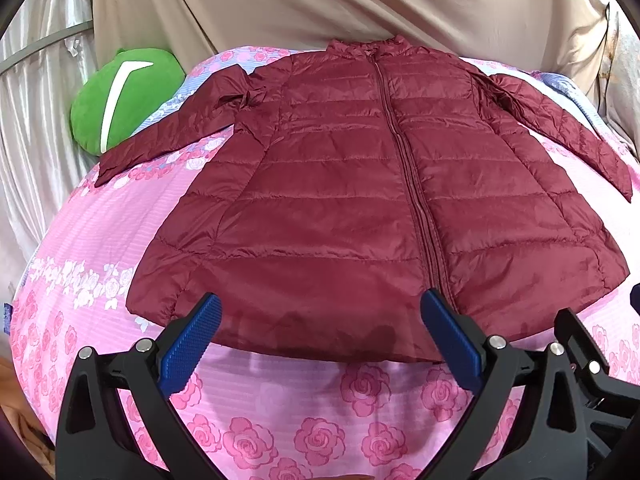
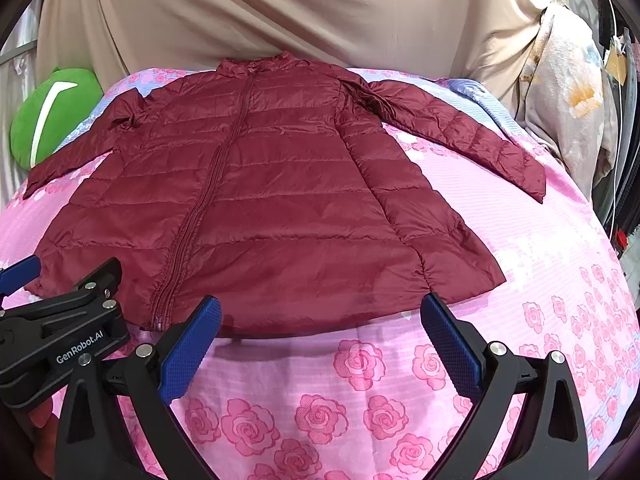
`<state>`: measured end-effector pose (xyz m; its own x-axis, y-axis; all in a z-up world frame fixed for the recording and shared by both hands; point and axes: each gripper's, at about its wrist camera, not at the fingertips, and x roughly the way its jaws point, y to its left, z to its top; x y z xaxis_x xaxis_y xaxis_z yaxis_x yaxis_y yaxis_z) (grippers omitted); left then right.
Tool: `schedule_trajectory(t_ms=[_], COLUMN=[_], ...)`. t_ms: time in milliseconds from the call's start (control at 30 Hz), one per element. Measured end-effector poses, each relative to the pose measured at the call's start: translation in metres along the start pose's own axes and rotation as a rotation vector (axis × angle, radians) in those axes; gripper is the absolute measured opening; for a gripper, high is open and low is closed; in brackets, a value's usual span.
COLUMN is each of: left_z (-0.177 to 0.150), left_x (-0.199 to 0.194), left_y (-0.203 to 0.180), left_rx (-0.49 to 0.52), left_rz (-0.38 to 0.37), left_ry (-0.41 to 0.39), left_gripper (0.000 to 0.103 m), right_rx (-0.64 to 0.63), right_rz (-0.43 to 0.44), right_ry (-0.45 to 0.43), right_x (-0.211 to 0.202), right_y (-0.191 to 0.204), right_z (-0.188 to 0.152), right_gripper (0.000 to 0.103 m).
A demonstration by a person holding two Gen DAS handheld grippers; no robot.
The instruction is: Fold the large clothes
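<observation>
- Two hand-held grippers wait side by side at the near edge of the bed: the left hand-held gripper (image 1: 320,322) and the right hand-held gripper (image 2: 320,322). Both are spread wide and grip nothing.
- One red jacket (image 1: 360,200) lies flat on the pink rose blanket (image 1: 300,420), zipped, with two sleeves spread out, ready for folding, I think.
- One green plush toy (image 1: 120,96) sits off to the side.

Both wrist cameras sit low by the jacket's (image 1: 360,208) hem, facing twelve o'clock; both views share jacket (image 2: 256,208), bedspread (image 1: 304,408) and green cushion (image 1: 124,96).
</observation>
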<state>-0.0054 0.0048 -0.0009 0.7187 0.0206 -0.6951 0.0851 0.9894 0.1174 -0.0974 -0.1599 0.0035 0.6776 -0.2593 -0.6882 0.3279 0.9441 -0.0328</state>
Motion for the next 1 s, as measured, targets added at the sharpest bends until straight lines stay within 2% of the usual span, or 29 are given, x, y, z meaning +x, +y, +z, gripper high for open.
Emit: schedule_trajectory(t_ms=[1000], left_z=[-0.0036], left_x=[-0.001], left_y=[-0.0006], left_rx=[0.006], left_rz=[0.016], left_ry=[0.029], left_gripper=[0.097], right_rx=[-0.005], right_rz=[0.001], right_ry=[0.021], right_x=[-0.0003], right_y=[0.001], right_z=[-0.0055], right_gripper=[0.098])
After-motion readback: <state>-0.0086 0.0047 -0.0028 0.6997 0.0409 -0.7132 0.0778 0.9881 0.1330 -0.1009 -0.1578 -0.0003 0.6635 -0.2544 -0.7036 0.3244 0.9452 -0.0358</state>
